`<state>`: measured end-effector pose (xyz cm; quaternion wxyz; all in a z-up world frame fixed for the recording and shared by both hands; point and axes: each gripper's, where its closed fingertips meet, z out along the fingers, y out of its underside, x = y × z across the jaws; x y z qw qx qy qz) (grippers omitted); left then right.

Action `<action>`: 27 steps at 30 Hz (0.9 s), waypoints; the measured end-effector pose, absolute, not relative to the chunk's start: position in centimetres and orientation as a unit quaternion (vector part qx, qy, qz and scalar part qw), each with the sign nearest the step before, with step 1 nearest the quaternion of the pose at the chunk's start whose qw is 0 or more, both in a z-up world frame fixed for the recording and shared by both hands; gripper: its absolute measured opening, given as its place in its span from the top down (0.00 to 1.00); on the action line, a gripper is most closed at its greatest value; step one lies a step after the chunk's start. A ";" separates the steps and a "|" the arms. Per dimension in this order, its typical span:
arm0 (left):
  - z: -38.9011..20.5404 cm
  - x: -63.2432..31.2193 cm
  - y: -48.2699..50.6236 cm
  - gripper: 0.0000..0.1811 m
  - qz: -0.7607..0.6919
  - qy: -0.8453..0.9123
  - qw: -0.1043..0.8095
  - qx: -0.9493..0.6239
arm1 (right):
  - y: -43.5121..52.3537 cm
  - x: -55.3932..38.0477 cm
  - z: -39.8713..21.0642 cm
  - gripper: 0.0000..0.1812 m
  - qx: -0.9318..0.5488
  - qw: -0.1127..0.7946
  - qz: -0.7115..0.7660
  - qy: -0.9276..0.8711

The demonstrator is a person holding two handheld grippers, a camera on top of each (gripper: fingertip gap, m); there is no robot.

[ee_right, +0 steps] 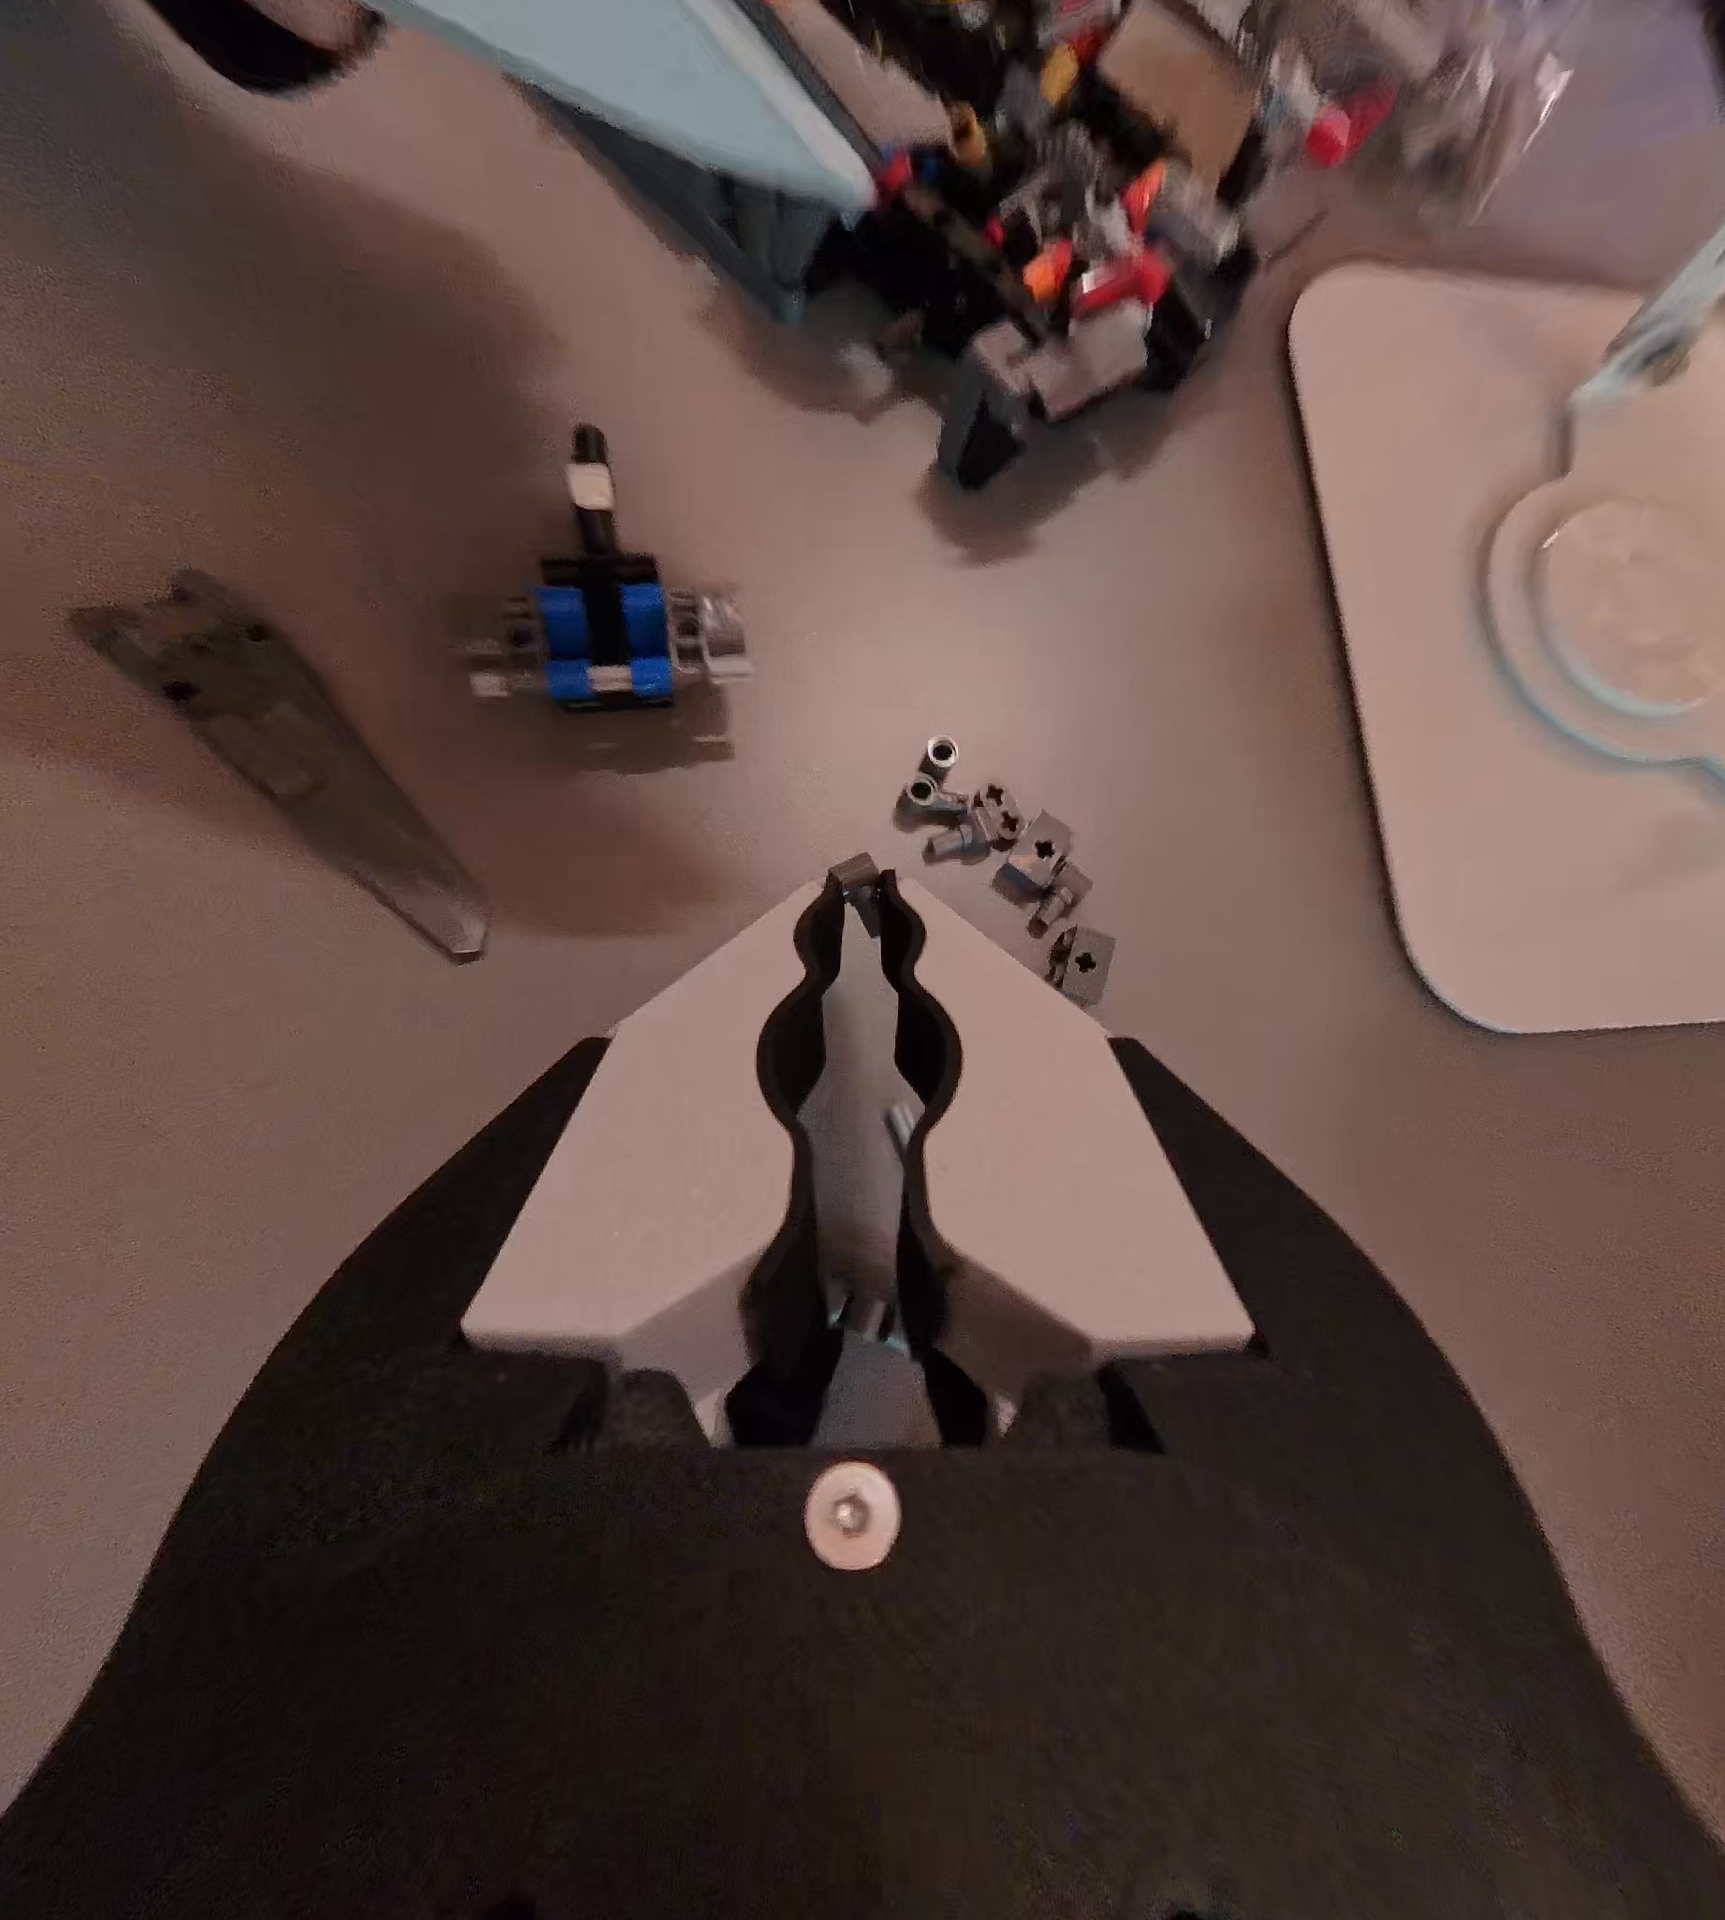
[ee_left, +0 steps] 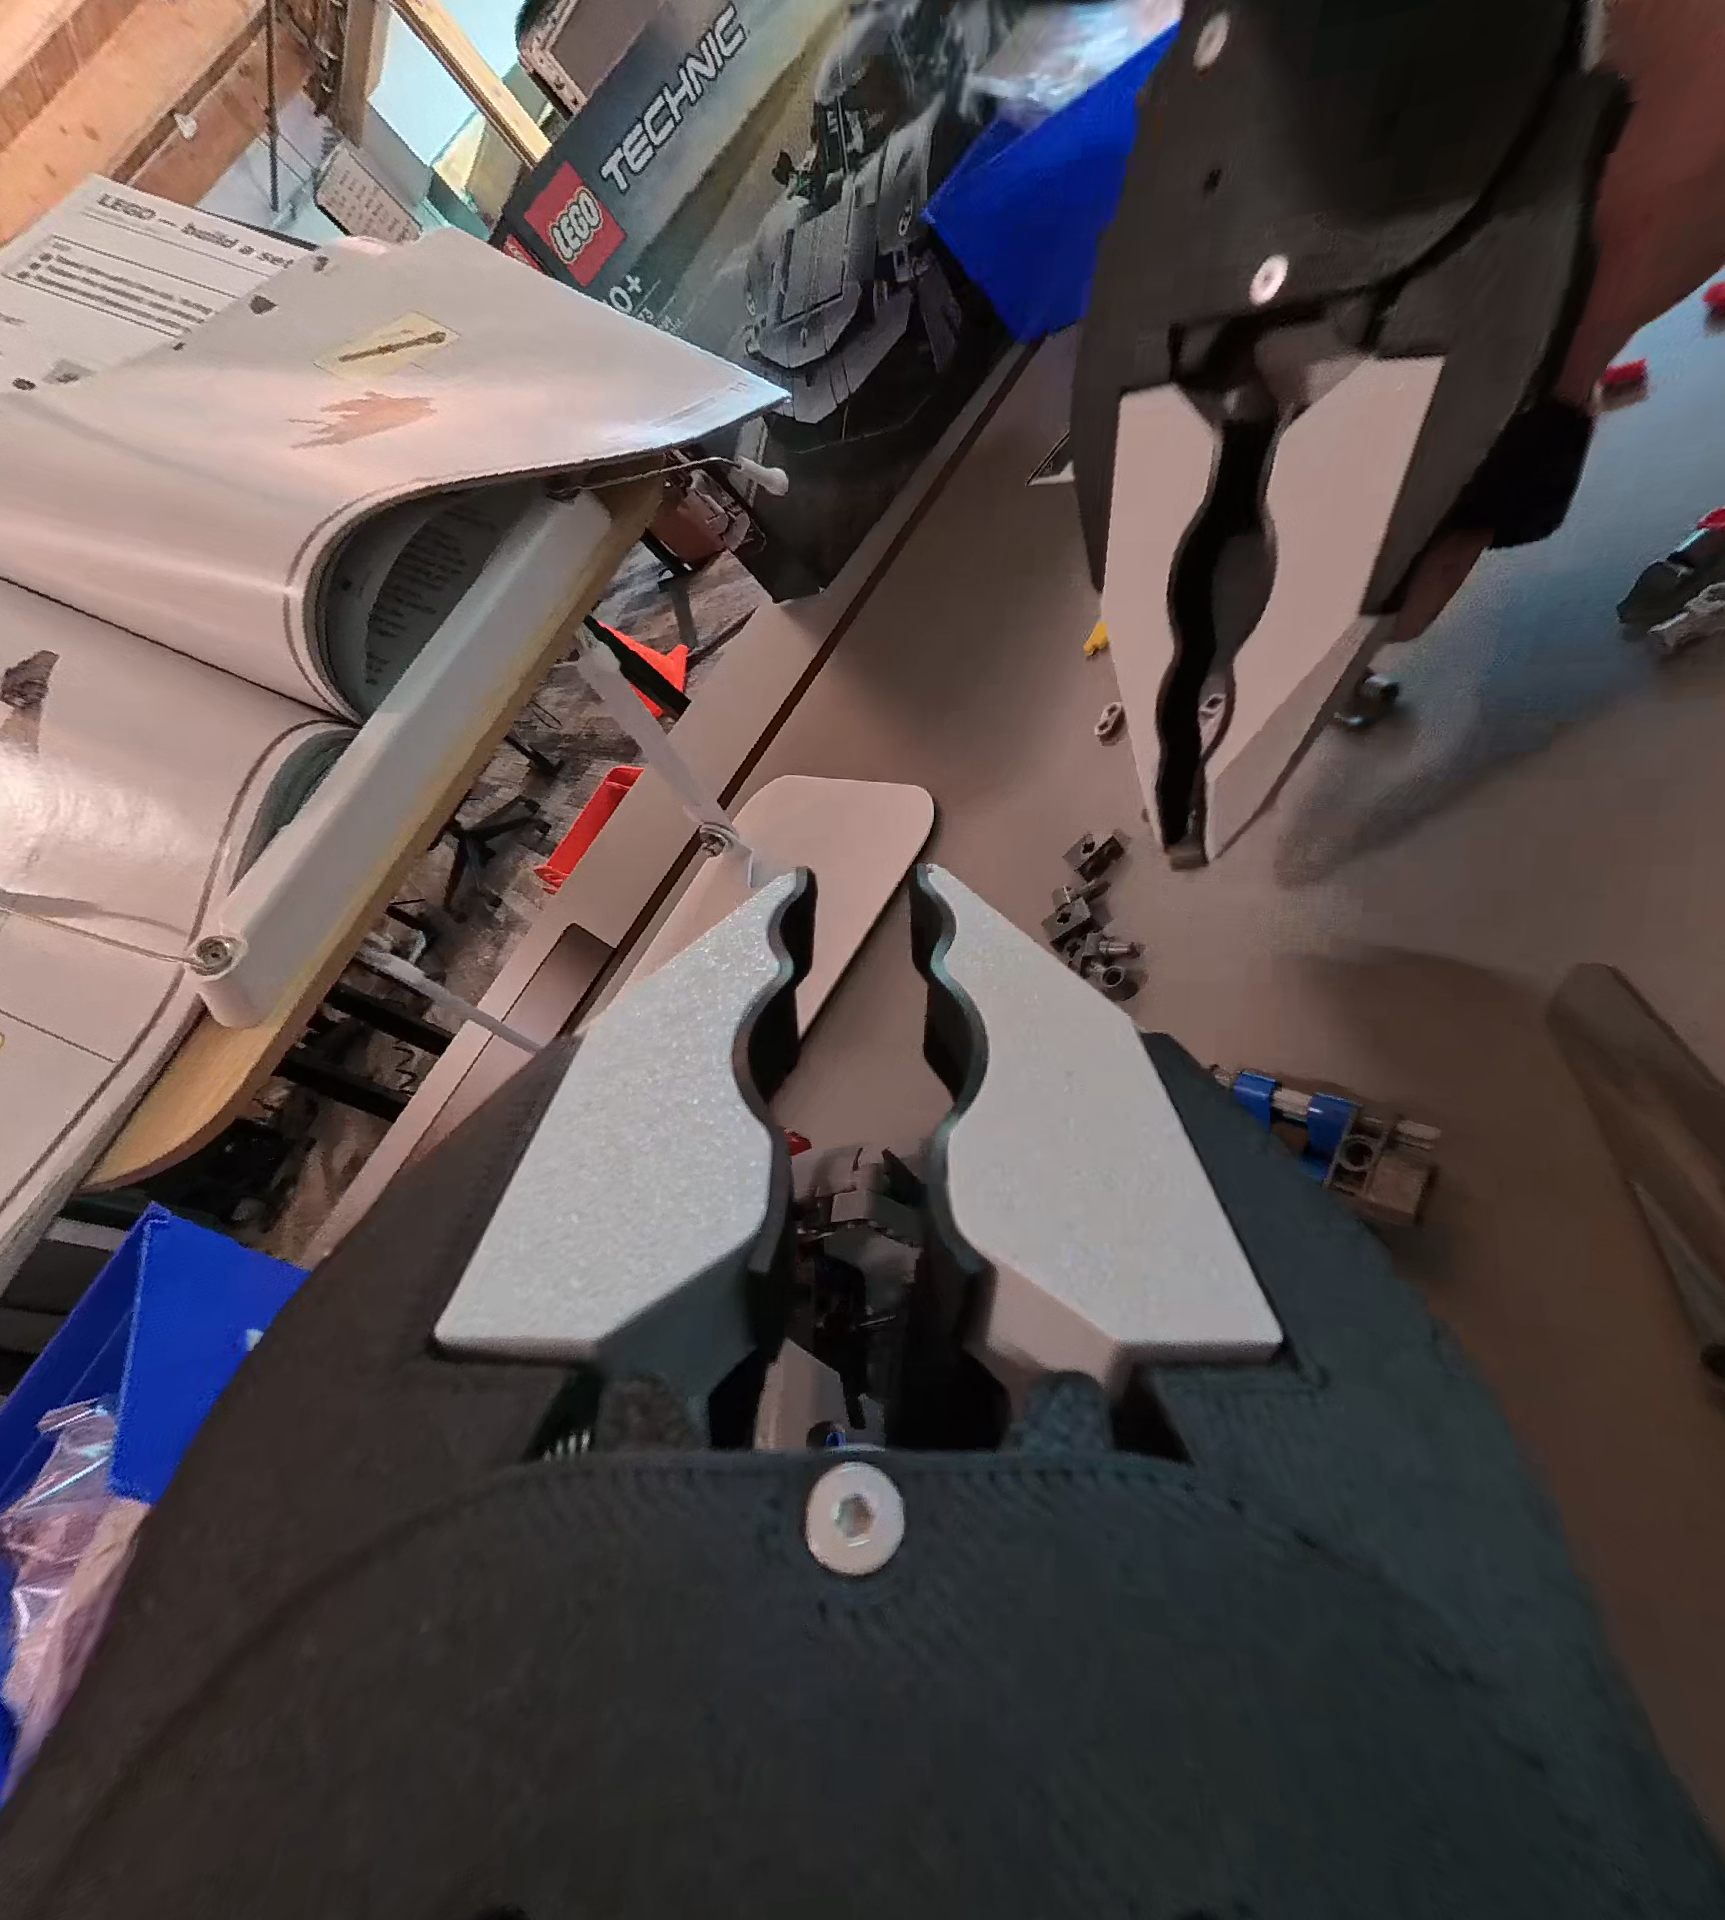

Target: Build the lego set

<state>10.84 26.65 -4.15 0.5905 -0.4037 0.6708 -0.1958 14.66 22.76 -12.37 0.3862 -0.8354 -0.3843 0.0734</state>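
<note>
Right gripper (ee_right: 858,891) pinches a small grey plastic brick (ee_right: 853,873) at its tips; left gripper (ee_left: 863,914), textured grey fingers, stands narrowly parted above smooth table (ee_left: 1460,894).

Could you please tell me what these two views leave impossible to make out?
- Left wrist view: the dark assembly behind the left gripper is mostly hidden by its fingers.
- Right wrist view: the far brick pile is motion-blurred.
- Right wrist view: the small grey piece at the right gripper tips is too small to identify.
</note>
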 end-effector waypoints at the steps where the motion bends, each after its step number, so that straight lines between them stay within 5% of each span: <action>1: -4.2 10.9 26.5 0.91 -0.207 0.669 0.585 -0.409 | 22.6 14.7 -11.5 0.98 -0.828 0.401 0.050 -0.390; 9: -4.1 10.7 25.2 0.89 -0.351 0.652 0.488 -0.462 | 20.6 11.9 -7.7 0.98 -0.729 0.450 -0.117 -0.502; 27: -5.6 11.3 25.5 0.90 -0.322 0.672 0.485 -0.459 | 9.2 6.6 -15.2 0.98 -0.731 0.270 0.151 -0.608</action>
